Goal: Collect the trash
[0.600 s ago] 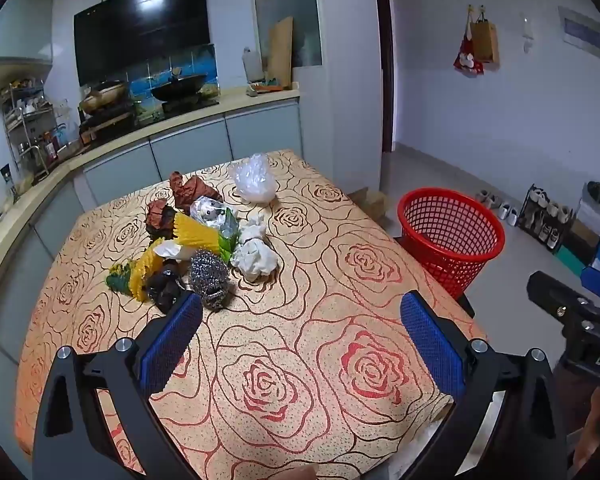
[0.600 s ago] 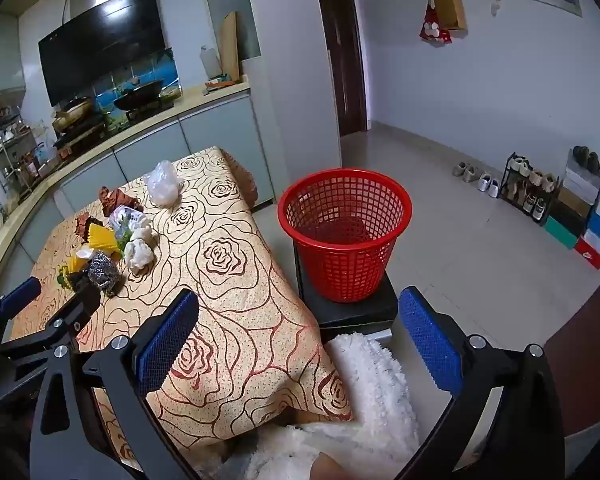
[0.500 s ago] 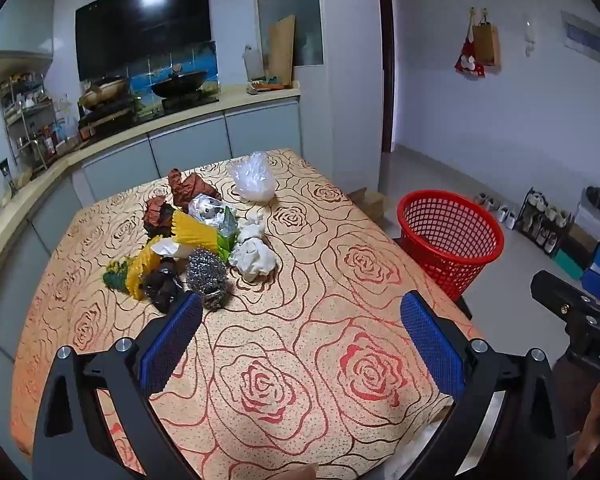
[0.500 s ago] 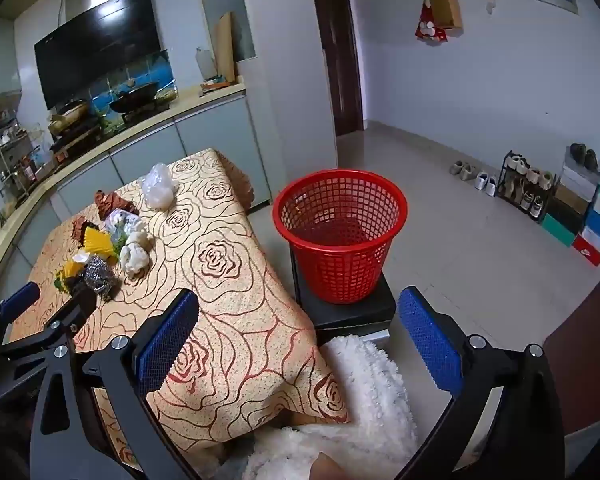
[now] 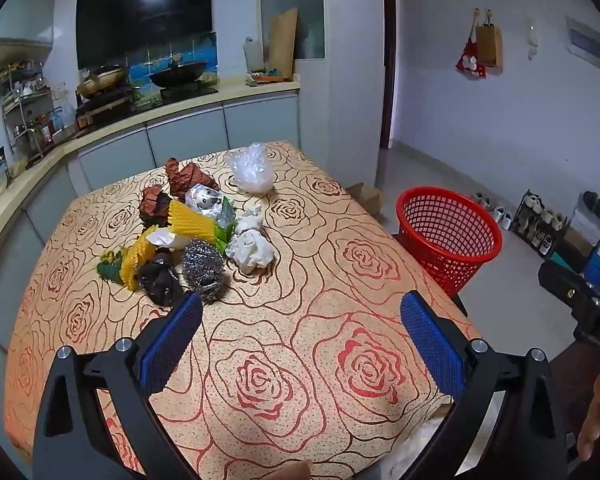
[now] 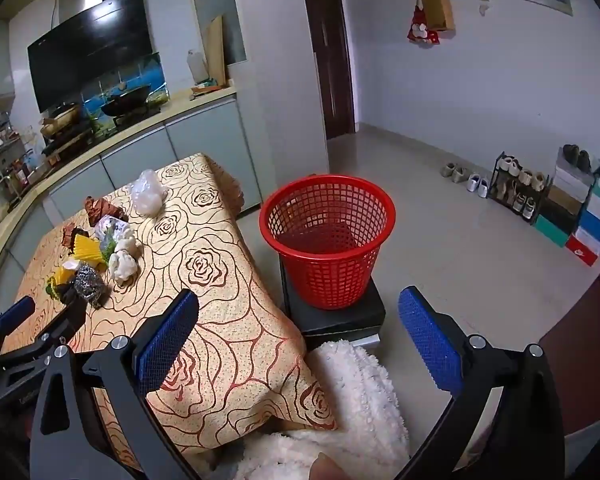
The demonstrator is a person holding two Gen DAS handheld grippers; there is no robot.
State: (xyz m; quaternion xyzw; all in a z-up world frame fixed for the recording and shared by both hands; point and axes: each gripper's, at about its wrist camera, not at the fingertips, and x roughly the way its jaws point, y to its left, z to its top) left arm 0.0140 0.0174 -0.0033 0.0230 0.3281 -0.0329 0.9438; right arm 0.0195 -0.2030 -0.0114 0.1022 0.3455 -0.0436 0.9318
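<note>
The heap of crumpled trash (image 5: 188,236), yellow wrappers, white tissue and a steel scourer, sits left of centre on the rose-patterned tabletop (image 5: 300,320). The red mesh plastic basket (image 6: 327,240) waits mid-frame in my right view. My left fingers (image 5: 300,340) and right fingers (image 6: 298,340) gape wide, holding nothing.

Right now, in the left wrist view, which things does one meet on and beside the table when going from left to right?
Black crumpled bag → steel wool scrubber → crumpled white tissue → bare stretch of rose tablecloth → red basket beside the table → shoe rack at the wall.
</note>
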